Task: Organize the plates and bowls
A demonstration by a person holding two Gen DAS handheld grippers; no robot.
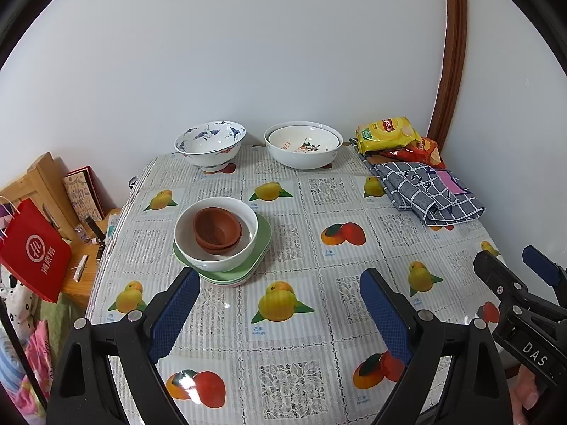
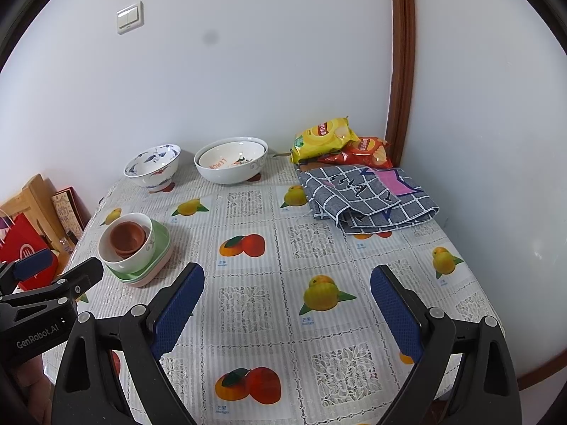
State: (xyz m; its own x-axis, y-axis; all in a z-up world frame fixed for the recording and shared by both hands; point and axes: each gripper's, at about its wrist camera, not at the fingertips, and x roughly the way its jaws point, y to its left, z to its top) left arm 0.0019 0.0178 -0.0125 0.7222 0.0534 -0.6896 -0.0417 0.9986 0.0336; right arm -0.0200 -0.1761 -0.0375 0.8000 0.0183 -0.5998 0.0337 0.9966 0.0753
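On the near left of the fruit-print surface (image 1: 319,191), one stack (image 1: 221,241): two brown bowls in one white bowl on green plates, far side one blue-patterned bowl (image 1: 209,144), two nested white bowls (image 1: 303,144), both grippers' jaws apart, empty, left gripper (image 1: 280,313), right gripper (image 2: 287,310), white wall behind.

The brown bowls (image 1: 217,234) hide the white bowl's (image 1: 226,260) floor.

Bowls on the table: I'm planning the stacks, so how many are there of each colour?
Blue-patterned bowl: 1
White bowls: 3
Brown bowls: 2
Total: 6
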